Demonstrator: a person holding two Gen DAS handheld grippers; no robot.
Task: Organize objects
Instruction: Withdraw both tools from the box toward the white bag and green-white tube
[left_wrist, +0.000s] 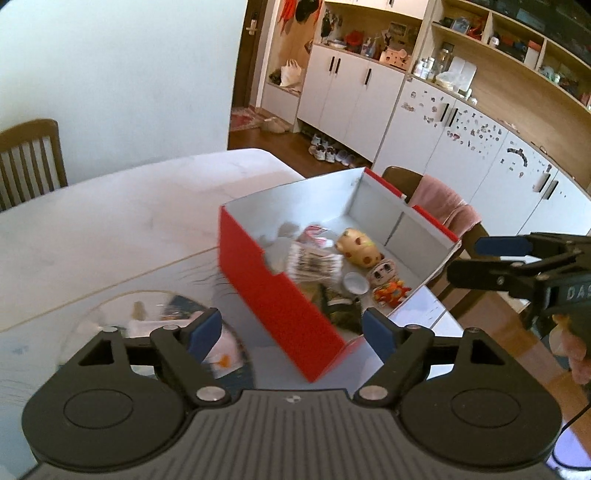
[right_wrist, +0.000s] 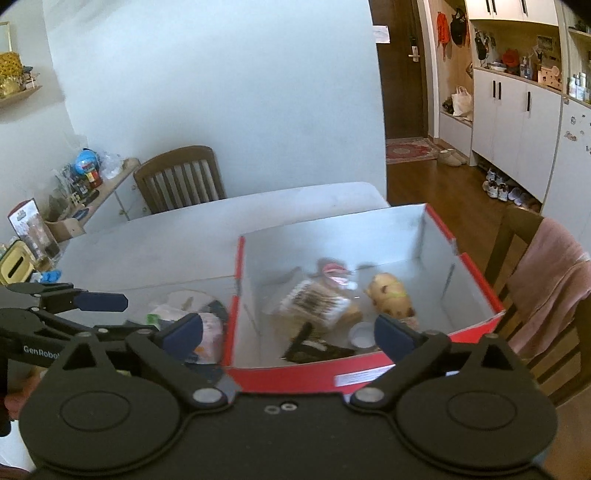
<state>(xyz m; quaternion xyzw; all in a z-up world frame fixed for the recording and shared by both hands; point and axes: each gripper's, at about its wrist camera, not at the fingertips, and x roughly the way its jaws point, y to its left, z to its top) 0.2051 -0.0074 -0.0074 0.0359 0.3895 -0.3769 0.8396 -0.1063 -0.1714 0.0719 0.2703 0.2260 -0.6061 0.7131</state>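
A red box (left_wrist: 280, 306) (right_wrist: 295, 376) with a white inside stands on the table, near its right edge. In it lie a yellow spotted pig figure (left_wrist: 358, 245) (right_wrist: 391, 299), a striped packet (left_wrist: 314, 264) (right_wrist: 314, 304), a small white cup (left_wrist: 355, 282) (right_wrist: 362, 334), an orange toy (left_wrist: 391, 293) and dark packets. My left gripper (left_wrist: 291, 332) (right_wrist: 96, 295) is open and holds nothing, hovering before the box's near corner. My right gripper (right_wrist: 288, 330) (left_wrist: 476, 260) is open and holds nothing, above the box's near wall. Left of the box a clear round plate (left_wrist: 92, 314) carries small wrapped items (right_wrist: 184, 314).
The white table (left_wrist: 110, 221) stretches away to the left and back. A wooden chair (left_wrist: 29, 158) (right_wrist: 181, 177) stands behind it. A second chair with a pink towel (left_wrist: 443, 206) (right_wrist: 546, 280) is right of the box. A cluttered side shelf (right_wrist: 85, 173) is at far left.
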